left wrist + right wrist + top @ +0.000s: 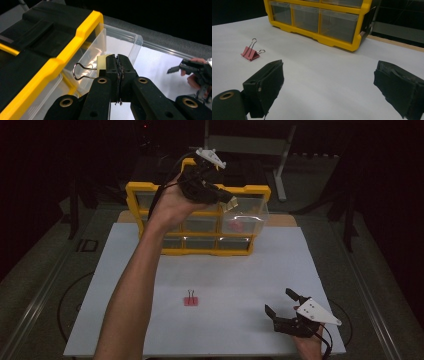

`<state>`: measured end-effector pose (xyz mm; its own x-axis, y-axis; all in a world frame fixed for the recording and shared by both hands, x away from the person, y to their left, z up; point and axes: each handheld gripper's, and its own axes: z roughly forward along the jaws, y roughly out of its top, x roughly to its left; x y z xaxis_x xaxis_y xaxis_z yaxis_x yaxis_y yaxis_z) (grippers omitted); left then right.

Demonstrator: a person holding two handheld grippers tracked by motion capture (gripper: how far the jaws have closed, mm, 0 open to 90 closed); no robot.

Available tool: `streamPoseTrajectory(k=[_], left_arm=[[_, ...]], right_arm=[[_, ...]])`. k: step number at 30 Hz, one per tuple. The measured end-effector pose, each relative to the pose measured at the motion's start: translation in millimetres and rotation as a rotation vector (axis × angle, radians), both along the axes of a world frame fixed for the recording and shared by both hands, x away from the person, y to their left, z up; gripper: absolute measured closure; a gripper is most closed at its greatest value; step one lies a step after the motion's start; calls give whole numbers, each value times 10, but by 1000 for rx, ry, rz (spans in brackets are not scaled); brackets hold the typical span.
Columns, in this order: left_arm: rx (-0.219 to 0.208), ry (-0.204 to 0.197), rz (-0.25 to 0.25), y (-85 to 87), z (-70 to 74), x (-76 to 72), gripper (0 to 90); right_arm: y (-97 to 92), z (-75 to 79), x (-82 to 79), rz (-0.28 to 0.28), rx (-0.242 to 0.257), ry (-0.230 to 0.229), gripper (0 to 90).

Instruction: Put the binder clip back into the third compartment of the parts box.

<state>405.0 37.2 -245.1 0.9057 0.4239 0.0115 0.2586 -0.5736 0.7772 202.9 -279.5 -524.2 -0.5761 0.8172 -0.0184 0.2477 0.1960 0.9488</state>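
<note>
Left gripper (231,202) is sitting raised at the yellow drawer organizer (135,195), over a clear drawer (250,217) that is pulled out at the cabinet's upper right. In the left gripper view its jaws are clamping tight on a pale yellow binder clip (101,62); the clip body is sitting right at the jaw tips and one wire handle is sticking out to the side, above the open drawer (120,42). Something red (238,226) is lying inside that drawer; can't tell what it is.

Right gripper (282,302) is resting low at the near right of the white table (225,270), jaws spread wide with nothing between them.

A pink binder clip (190,300) is lying on the table surface, well apart from both grippers: left of the right gripper, in front of the organizer. In the right gripper view it (250,53) is showing beyond the left jaw, handles up.
</note>
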Motion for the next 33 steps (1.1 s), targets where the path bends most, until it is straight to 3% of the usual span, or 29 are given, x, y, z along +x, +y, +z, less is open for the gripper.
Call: streamPoseTrajectory(k=[7,12,16,22,26,33], left_arm=[[12,2,7,-47,-42,17,874],[-8,19,28,17,-49,9,594],[9,41,65,81,-78,-3,394],[70,-2,93,164,-178,-78,215],[104,-13,103,254,-324,-152,159],[126,0,92,390,-611,-274,153]], right_arm=[[-15,3,-2,-4,2,1,88],[-17,3,-2,-6,1,1,88],[-12,4,-3,-4,-1,-1,88],[-13,4,-3,-6,-1,0,88],[-10,4,-5,-6,0,0,88],[-5,2,-6,-5,-2,2,88]])
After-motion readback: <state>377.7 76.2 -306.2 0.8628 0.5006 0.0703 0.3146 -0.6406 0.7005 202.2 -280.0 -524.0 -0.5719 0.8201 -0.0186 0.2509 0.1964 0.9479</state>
